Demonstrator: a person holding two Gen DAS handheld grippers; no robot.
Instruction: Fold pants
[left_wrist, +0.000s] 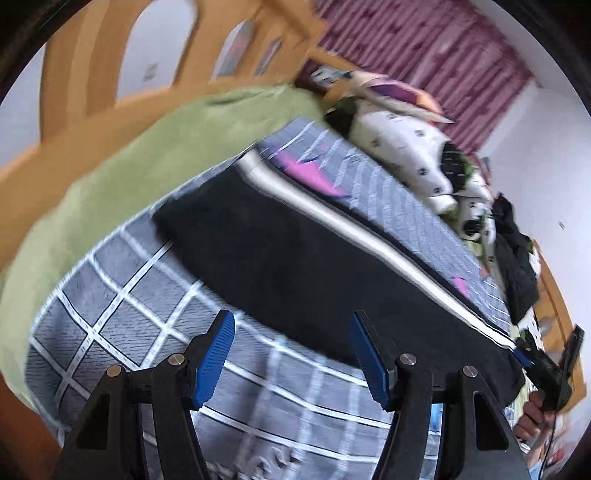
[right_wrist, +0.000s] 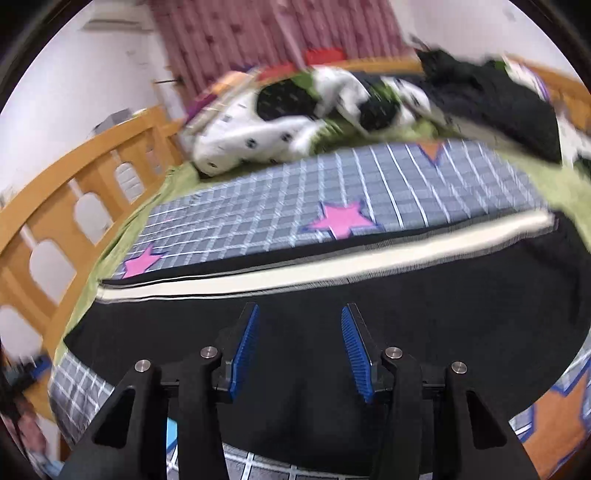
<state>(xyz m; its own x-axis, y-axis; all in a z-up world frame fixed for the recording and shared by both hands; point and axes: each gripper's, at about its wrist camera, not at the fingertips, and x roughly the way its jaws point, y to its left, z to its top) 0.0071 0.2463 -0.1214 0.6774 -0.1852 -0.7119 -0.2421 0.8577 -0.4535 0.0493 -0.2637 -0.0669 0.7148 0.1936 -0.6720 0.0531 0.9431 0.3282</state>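
1. Looking along the bed (right_wrist: 258, 206), we see the black pants (right_wrist: 332, 302) lying flat on its checked cover, white side stripe toward the far edge.
2. We hold the left gripper (left_wrist: 291, 354) and right gripper (right_wrist: 299, 350) with jaws parted, empty.
3. A wooden rail (right_wrist: 55, 221) and pink curtain (right_wrist: 258, 37) border the bed.

Bright, even indoor light in both wrist views; no hard shadows, no glare. Heavy motion blur smears green sheet (left_wrist: 122, 162), wooden bed frame (left_wrist: 92, 48) and pile of clothes (right_wrist: 369, 99). Blue gripper pads (right_wrist: 245, 350) stay sharp. Fisheye bends checked bedspread (right_wrist: 258, 210); corners black.
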